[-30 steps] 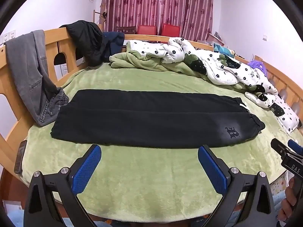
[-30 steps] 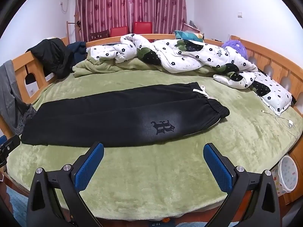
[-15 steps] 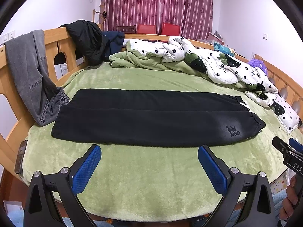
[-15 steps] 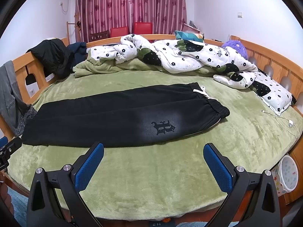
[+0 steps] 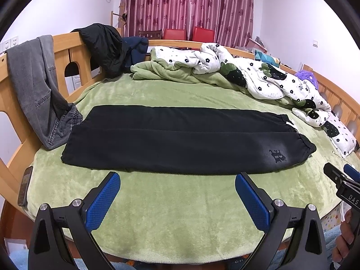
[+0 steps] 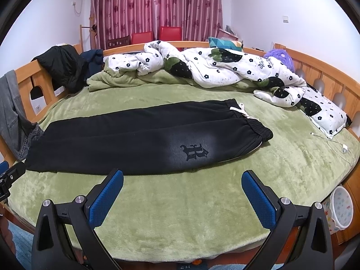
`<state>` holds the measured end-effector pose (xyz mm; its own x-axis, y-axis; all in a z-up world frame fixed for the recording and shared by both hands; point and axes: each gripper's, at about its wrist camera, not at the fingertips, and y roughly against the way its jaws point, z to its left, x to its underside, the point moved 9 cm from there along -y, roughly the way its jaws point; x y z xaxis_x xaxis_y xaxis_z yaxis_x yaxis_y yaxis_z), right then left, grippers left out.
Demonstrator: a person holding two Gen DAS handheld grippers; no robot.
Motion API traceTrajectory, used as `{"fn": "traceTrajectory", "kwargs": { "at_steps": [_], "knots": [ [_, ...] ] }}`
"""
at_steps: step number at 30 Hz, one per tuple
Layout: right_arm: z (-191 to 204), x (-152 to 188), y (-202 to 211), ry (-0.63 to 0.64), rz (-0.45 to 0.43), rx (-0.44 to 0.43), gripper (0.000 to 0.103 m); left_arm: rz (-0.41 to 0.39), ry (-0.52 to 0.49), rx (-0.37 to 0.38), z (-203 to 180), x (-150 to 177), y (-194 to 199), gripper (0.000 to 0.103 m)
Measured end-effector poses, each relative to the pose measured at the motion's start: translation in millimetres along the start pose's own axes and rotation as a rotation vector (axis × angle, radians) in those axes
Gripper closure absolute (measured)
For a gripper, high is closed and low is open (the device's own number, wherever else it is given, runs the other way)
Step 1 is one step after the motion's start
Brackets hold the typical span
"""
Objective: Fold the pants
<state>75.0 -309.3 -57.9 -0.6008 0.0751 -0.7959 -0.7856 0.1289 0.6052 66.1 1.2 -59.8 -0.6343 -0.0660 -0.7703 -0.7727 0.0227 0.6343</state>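
Black pants lie flat across the green bed, one leg laid over the other, waistband with a white drawstring at the right and leg ends at the left. A dark emblem marks the near leg by the waist. My left gripper hangs open over the bed's near edge, short of the pants, nothing between its blue pads. My right gripper is open too, just in front of the emblem, holding nothing. Each gripper's tip shows at the other view's side edge.
A green blanket covers the round wooden bed. A flowered quilt is heaped along the far side. Grey jeans and a black jacket hang on the left rail. A white cable lies at right, a phone at left.
Both views have shifted very slightly; the pants lie as before and both grippers stay open and empty.
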Motion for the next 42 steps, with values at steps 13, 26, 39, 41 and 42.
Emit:
{"fn": "traceTrajectory", "kwargs": {
  "at_steps": [13,26,39,41,42],
  "knots": [
    [5,-1,-1,-0.003,-0.002,-0.005,0.000,-0.001,0.001,-0.002,-1,0,0,0.000],
    [8,-1,-1,-0.007,-0.001,-0.009,0.000,0.000,-0.001,-0.002,0,-1,0,0.000],
    [10,-1,-1,-0.009,0.001,-0.017,0.000,0.004,0.010,0.001,4,-2,-1,0.000],
    [11,-1,-1,-0.009,0.002,-0.017,0.000,0.002,0.010,0.000,4,-2,-1,0.000],
    [11,-1,-1,-0.009,0.000,-0.017,0.000,0.001,0.011,-0.001,4,-3,-1,0.000]
  ]
}}
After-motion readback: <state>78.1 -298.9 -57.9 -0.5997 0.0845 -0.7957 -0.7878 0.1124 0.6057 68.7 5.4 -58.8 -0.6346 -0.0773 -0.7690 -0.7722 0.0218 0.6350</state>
